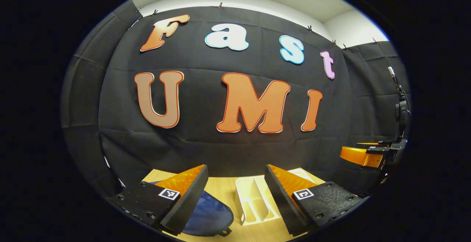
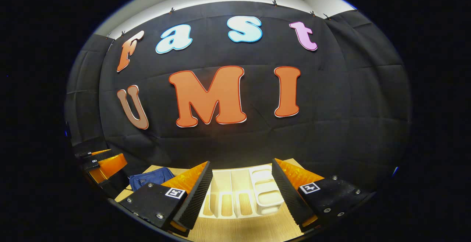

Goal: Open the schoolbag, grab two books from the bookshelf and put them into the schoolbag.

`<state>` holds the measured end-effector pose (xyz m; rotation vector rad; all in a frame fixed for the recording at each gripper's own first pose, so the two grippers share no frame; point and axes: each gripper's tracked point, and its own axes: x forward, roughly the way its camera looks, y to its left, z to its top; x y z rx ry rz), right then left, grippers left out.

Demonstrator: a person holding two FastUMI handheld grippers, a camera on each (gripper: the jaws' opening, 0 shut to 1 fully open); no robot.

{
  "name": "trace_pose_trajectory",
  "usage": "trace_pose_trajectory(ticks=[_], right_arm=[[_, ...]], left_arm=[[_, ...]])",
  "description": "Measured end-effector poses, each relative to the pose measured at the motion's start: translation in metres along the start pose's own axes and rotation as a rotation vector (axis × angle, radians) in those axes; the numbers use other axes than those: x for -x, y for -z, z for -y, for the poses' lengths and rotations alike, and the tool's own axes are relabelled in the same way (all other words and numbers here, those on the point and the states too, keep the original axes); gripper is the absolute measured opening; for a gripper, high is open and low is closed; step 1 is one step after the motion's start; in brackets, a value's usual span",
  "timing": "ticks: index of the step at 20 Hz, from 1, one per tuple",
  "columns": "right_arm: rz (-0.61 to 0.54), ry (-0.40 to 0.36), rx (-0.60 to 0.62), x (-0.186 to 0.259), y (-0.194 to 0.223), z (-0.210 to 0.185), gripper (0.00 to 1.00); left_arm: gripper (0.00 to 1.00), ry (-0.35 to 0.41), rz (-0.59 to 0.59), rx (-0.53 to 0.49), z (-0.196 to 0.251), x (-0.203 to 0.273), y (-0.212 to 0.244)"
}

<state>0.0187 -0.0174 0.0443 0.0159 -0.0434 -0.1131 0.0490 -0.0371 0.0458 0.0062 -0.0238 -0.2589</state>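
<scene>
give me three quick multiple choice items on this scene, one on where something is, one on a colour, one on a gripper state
1. In the left gripper view, where does the schoolbag lie relative to the white bookshelf?
A. to its left
B. on top of it
C. to its right

2. What colour is the schoolbag?
A. red
B. blue
C. green

3. How do the left gripper and the right gripper stand?
A. both shut on a book
B. one shut on the bag's zip
C. both open, holding nothing

Answers:
1. A: the bag sits on the wooden table left of the shelf, under the left finger.
2. B: its fabric shows blue in both views.
3. C: each pair of fingers stands wide apart with only the table and shelf showing between them.
</scene>
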Motion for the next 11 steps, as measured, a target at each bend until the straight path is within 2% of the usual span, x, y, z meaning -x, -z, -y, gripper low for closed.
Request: trace_pose_trajectory(ticks=[11], right_arm=[[-0.004,-0.017,0.000,0.011,0.002,-0.002,0.97]], left_arm=[[0.96,-0.040,0.017,0.002,-0.002,0.019,-0.008]])
